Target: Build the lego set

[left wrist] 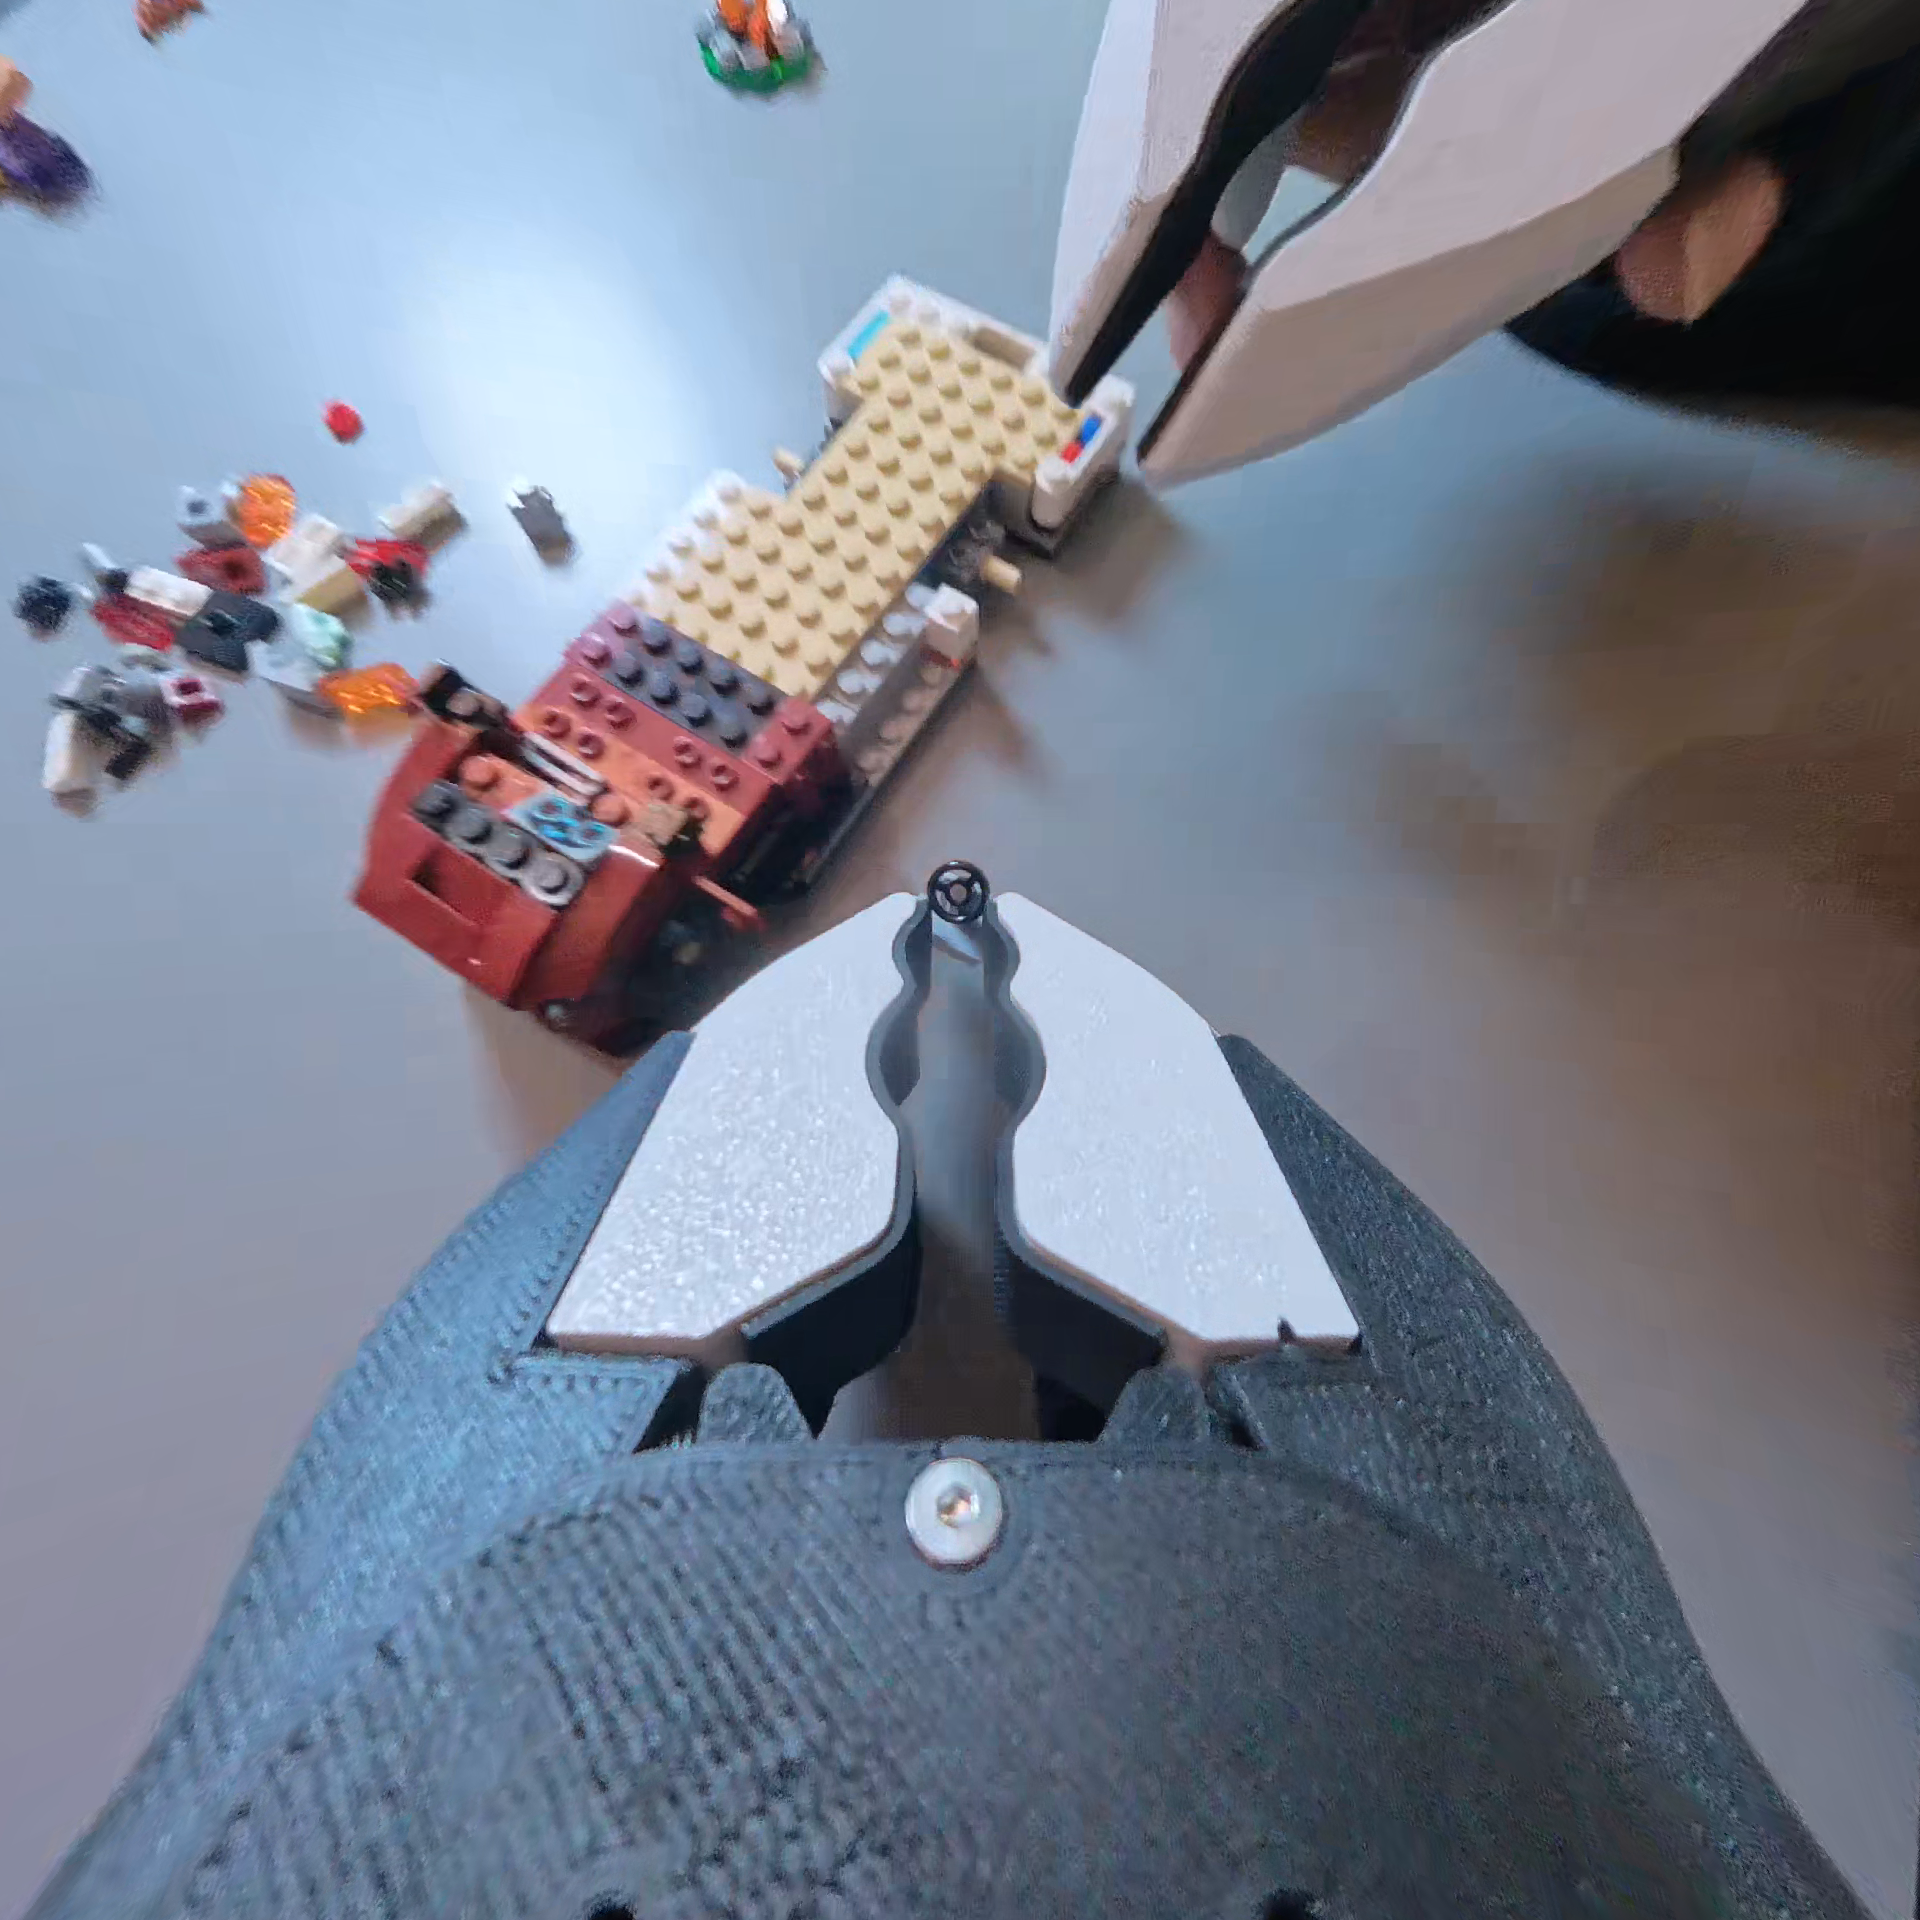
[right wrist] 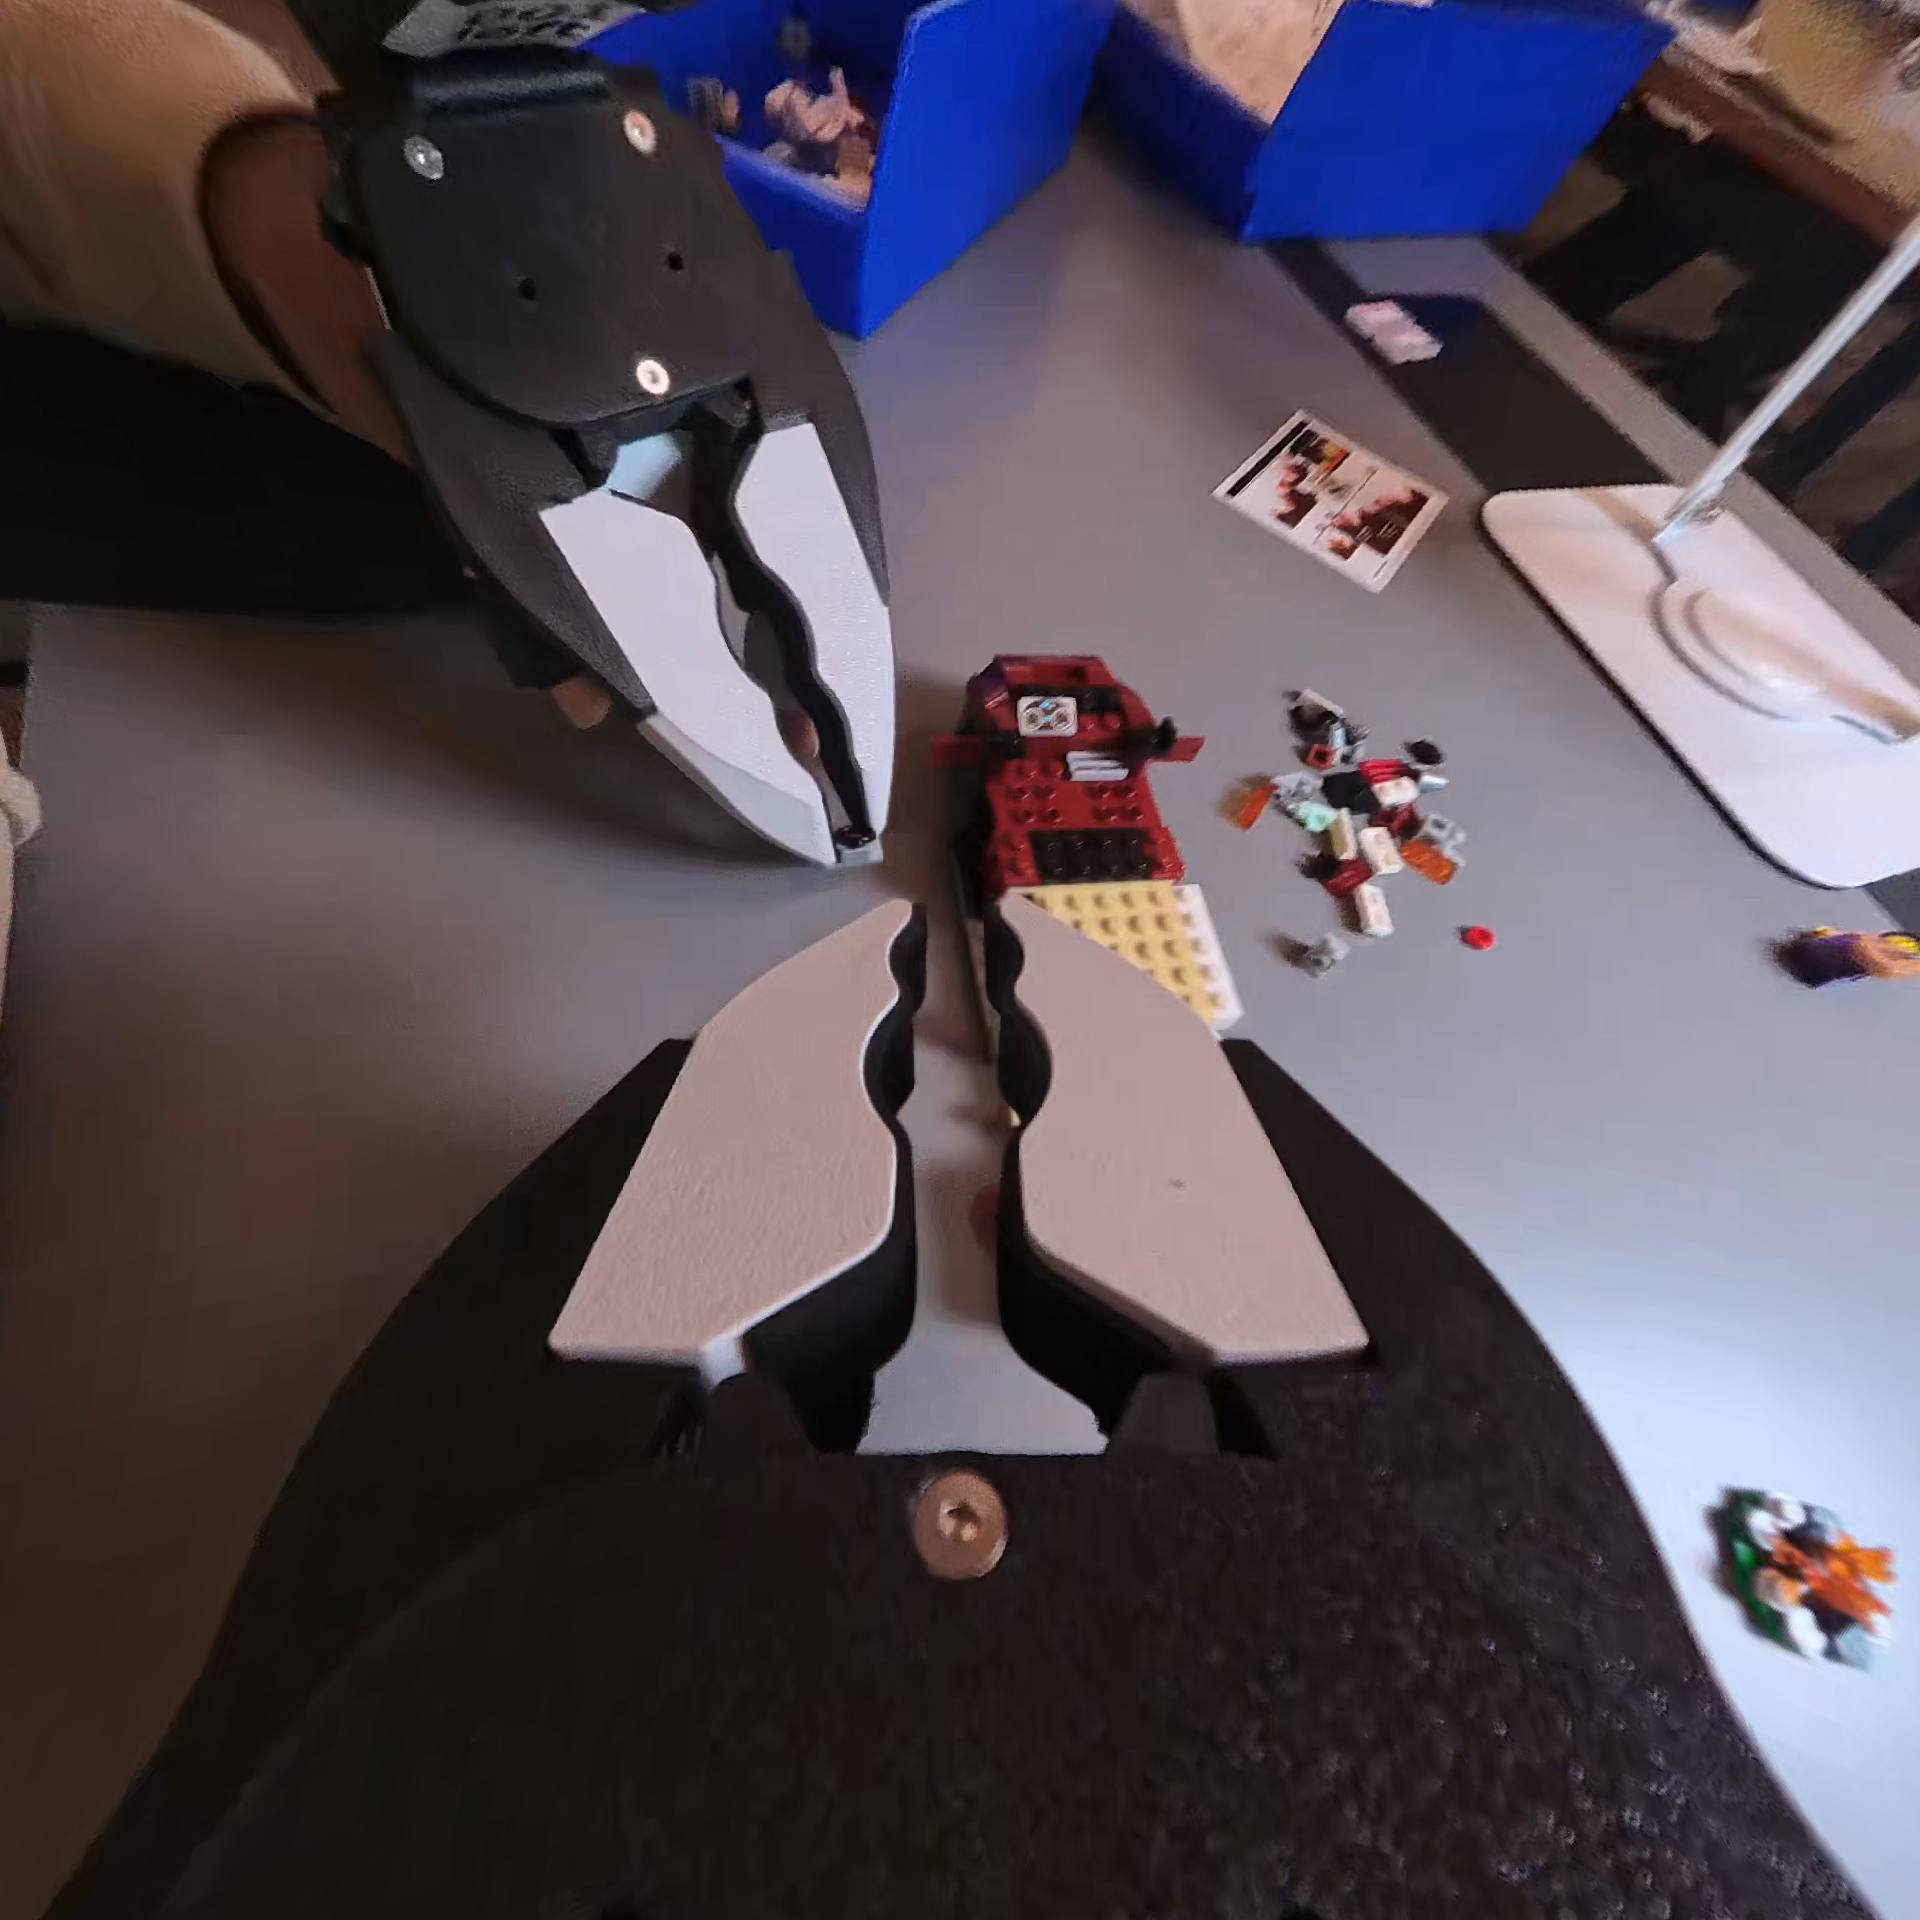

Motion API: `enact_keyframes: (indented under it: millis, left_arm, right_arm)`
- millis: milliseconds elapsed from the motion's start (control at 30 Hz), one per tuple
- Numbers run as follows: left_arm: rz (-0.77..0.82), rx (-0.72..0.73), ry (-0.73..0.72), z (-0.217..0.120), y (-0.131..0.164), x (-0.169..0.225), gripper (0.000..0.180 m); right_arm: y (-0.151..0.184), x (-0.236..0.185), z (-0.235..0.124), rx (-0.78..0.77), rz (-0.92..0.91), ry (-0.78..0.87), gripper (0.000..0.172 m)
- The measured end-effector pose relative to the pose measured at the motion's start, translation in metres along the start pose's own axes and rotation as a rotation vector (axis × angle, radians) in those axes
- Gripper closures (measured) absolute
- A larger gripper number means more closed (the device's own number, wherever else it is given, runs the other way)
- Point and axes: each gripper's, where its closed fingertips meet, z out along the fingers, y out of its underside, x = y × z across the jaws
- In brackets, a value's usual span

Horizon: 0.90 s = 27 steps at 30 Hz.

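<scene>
While the left gripper hovers over the grey counter just beside the red cab end of a brick-built truck model with a tan studded deck, its fingers pinch a tiny black toy steering wheel at their very tips. The right gripper sits at the model's white rear corner, its fingers narrowly apart astride the edge and, as far as I can tell, not pressing on it. Further right lie a heap of small loose bricks and a lone red round stud.

So shallow a hold could let the wheel twist or pop out. A nudge at the rear corner could slide the model.

Count: two grippers, one wheel, one model, one heap, one stray stud.
</scene>
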Motion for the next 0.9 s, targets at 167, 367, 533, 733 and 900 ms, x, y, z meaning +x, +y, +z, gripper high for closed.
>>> enact_keyframes:
  millis: [167,367,533,733,900]
  left_arm:
    - [0.047,-0.036,-0.028,0.001,0.011,0.004,0.168]
    - [0.116,-0.075,0.021,-0.007,0.022,0.013,0.149]
    - [0.175,-0.103,0.020,-0.016,0.027,0.001,0.149]
    - [0.134,0.016,-0.039,-0.037,0.015,-0.021,0.152]
    - [0.141,0.041,0.025,-0.040,0.022,-0.011,0.152]
  right_arm:
    - [0.021,-0.022,0.007,-0.077,-0.014,-0.034,0.161]
    - [0.025,-0.032,0.020,-0.134,0.015,-0.074,0.161]
    - [0.026,-0.036,0.046,-0.237,0.137,-0.084,0.157]
    - [0.022,-0.039,0.071,-0.342,0.183,-0.096,0.147]
    - [0.018,-0.047,0.068,-0.378,-0.052,-0.234,0.161]
